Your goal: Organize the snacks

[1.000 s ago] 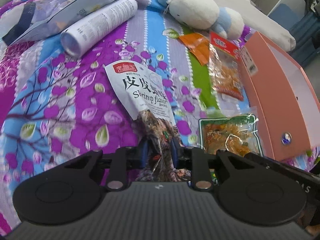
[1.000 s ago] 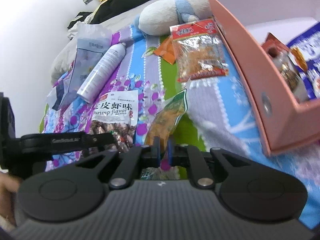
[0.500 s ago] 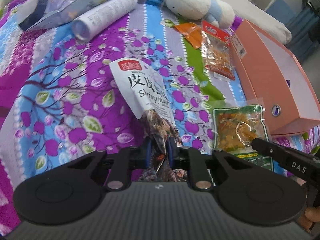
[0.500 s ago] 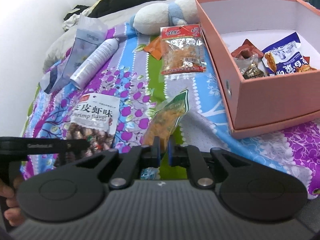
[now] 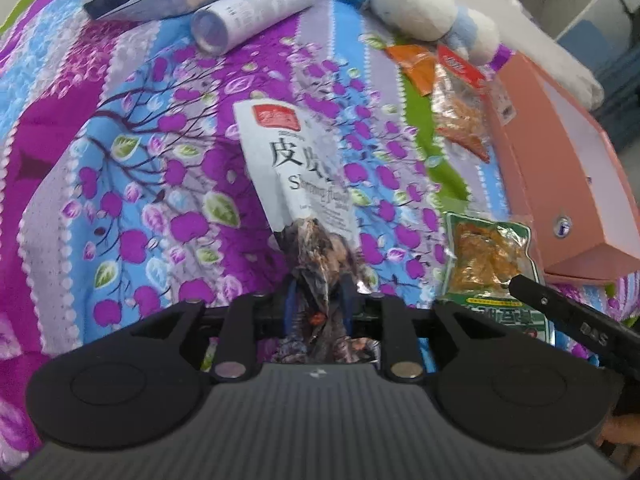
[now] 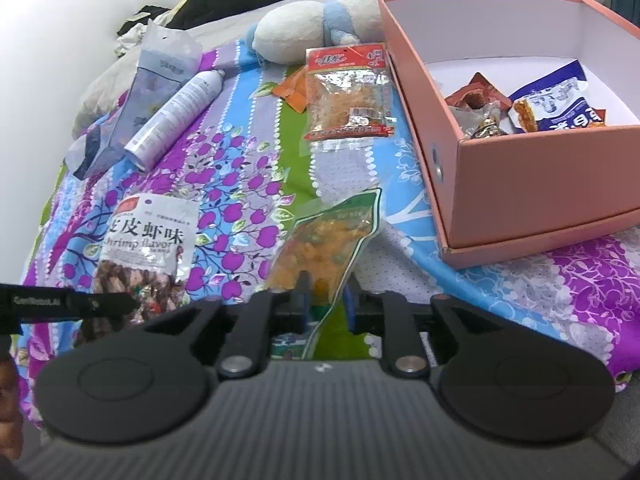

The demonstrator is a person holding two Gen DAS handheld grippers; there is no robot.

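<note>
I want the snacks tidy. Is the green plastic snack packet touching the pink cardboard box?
Apart. The right wrist view shows a strip of flowered blanket between the green plastic snack packet and the pink cardboard box.

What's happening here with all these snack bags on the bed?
A person is sorting snacks on a flowered bedspread with a handheld gripper in each hand. The left gripper has the dark end of a white shrimp-flavour bag between its jaws, which have just been opening. The right gripper straddles a green pickle pouch, and its jaws have just been opening too. A pink box on the bed holds a few snacks already; a red-topped packet lies outside it.
</note>
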